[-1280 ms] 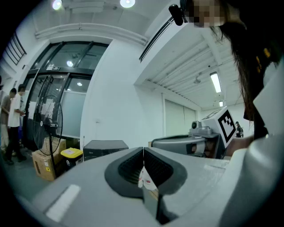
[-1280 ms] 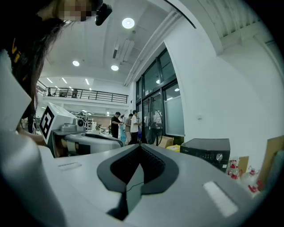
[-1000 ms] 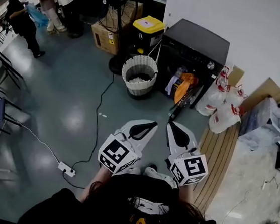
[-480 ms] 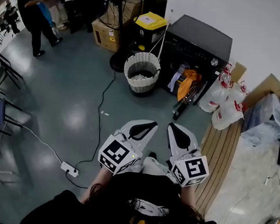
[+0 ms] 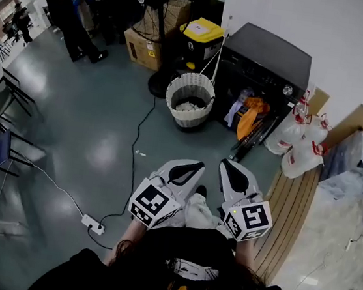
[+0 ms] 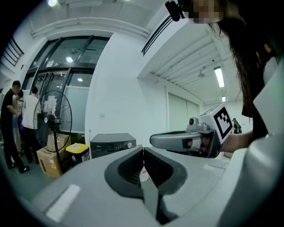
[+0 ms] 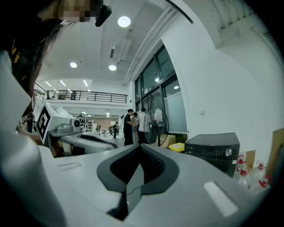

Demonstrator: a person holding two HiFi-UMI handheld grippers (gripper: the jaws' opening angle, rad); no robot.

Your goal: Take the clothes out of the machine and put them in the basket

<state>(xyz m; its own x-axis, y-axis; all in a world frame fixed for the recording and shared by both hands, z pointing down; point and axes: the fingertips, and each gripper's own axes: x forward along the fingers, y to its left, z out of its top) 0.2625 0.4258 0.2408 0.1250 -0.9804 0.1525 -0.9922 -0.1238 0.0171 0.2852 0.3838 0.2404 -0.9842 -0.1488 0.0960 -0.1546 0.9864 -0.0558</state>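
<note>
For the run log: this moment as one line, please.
left gripper: shut, empty | right gripper: shut, empty | machine: door open, clothes inside | basket: beside machine

- The left gripper [image 5: 194, 167] and right gripper [image 5: 227, 164] have smooth, matt, pale-grey plastic shells; the jaws' inner pads are black and ribbed.
- Ahead of the jaws, the machine [image 5: 265, 59] is dark, with a smooth, faintly shiny top.
- The clothes [image 5: 252, 112] in its opening are soft orange cloth.
- The basket [image 5: 187, 118] beside it is pale, rough wickerwork.
- The floor [image 5: 98, 124] under the jaws is glossy grey.
- The boards [image 5: 289, 200] right of the jaws look like bare wood.
</note>
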